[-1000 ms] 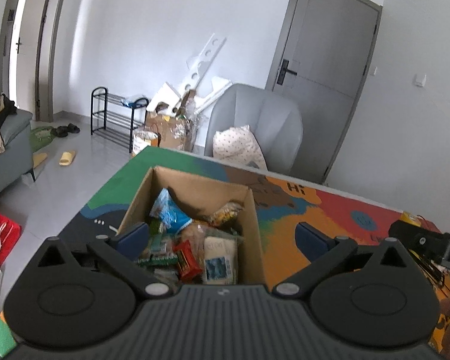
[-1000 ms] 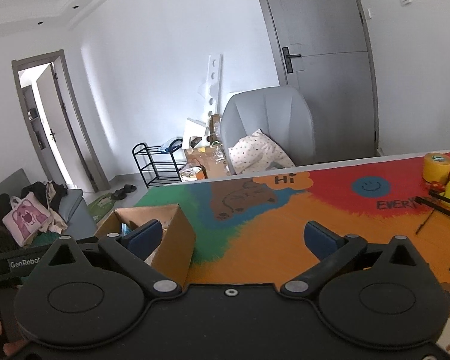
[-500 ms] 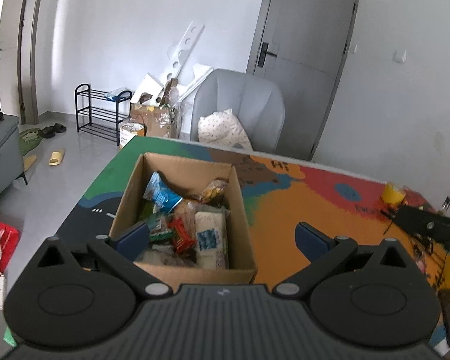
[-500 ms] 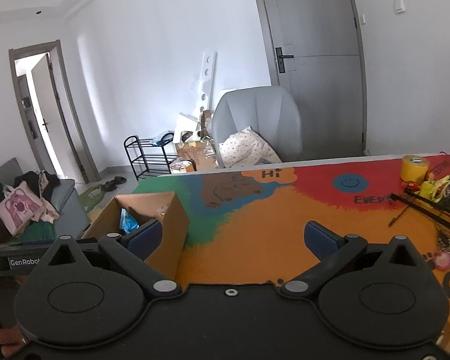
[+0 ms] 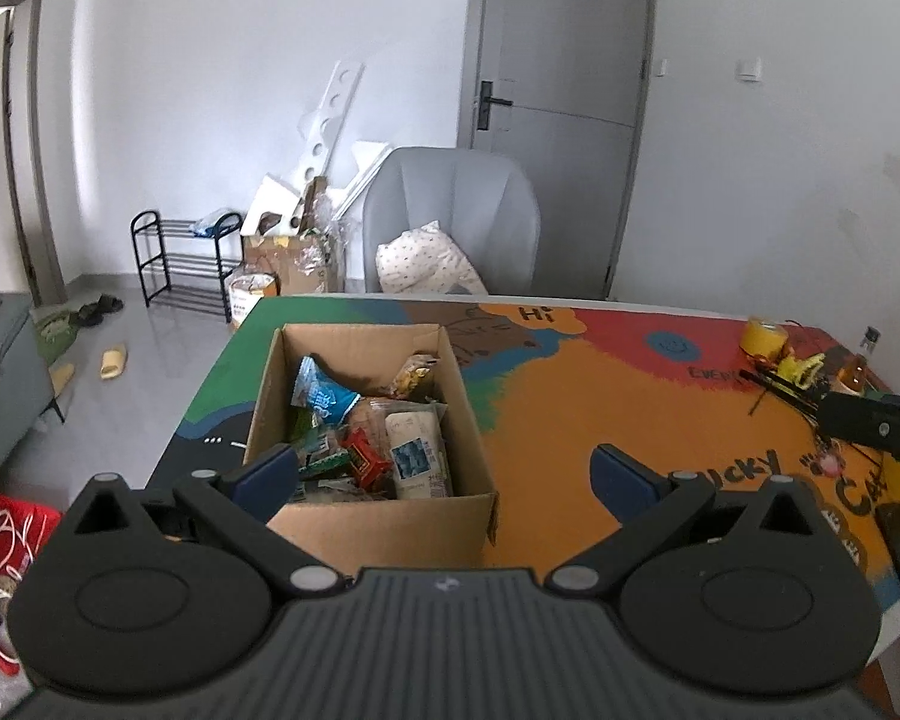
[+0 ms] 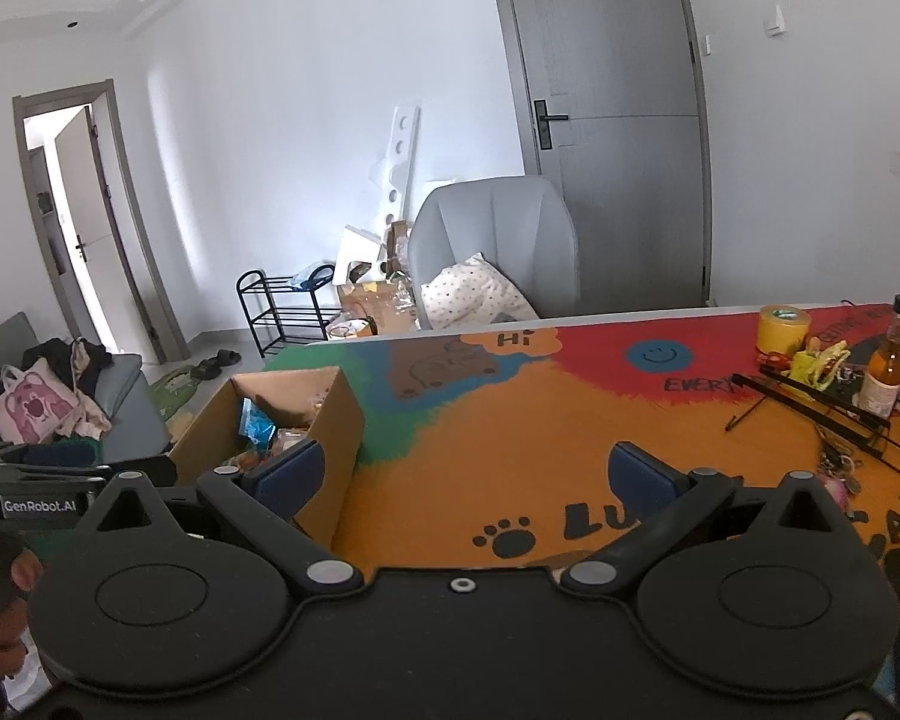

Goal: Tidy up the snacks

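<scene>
A colourful painted table [image 5: 600,396] fills the middle and right of both wrist views, orange in the centre, with red, green and brown patches and the word "Hi" near its far edge. Behind it, at upper centre, a grey armchair [image 5: 450,210] holds a spotted cushion [image 5: 426,261], with a grey door [image 5: 564,90] to its right and a black shoe rack [image 5: 180,264] against the white wall at left.

A cardboard box [image 5: 354,516], open at the top, stands on the table's left part, at lower centre-left of the left view and lower left of the right view. The snacks [image 5: 366,426] lie inside it in a loose heap: a blue packet [image 5: 324,399] leaning toward the back left, a red packet [image 5: 366,459] near the front, a pale wrapped pack with a blue label [image 5: 417,450] to its right, and a yellowish bag [image 5: 414,375] at the back.

The left gripper [image 5: 444,468] hangs above the box's near wall, its jaws spread wide and empty; the left pad sits over the box's front left corner, the right pad over bare orange table. The right gripper [image 6: 465,471] is also spread wide and empty, over the table right of the box.

At the right side of the right view stand a yellow tape roll [image 6: 783,327], a bottle [image 6: 885,372] of amber liquid and a black wire stand [image 6: 822,408].
</scene>
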The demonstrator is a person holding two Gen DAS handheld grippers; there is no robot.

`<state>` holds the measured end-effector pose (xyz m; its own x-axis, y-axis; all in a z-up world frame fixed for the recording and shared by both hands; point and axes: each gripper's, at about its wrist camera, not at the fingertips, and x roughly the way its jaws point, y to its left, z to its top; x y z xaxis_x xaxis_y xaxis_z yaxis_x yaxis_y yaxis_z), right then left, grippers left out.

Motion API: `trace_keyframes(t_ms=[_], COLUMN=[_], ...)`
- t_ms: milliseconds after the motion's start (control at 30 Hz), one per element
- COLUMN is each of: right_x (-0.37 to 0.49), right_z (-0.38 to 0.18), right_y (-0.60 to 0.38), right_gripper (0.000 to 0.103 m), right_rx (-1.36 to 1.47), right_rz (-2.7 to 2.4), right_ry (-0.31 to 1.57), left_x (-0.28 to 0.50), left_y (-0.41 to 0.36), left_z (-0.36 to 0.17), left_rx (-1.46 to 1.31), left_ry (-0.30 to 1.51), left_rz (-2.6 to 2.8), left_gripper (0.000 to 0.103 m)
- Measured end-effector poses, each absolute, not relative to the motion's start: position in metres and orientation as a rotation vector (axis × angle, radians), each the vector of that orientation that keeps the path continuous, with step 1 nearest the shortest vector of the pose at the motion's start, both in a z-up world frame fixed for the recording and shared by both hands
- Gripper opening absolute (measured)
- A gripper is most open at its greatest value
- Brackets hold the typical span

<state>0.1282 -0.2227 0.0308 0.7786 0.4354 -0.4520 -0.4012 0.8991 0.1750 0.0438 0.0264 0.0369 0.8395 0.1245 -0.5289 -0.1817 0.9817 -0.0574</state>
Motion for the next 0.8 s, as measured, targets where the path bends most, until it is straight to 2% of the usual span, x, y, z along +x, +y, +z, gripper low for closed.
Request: trace_keyframes(t_ms=[800], right_x=[0.117], right_z=[0.029], right_y=[-0.259], right_gripper=[0.103], right_rx=[0.094], right_rz=[0.413], right_ry=[0.543], left_x=[0.02], left_y=[0.036], left_z=[0.032], left_rx=[-0.094], left_ry=[0.538], left_rz=[0.118], left_gripper=[0.103])
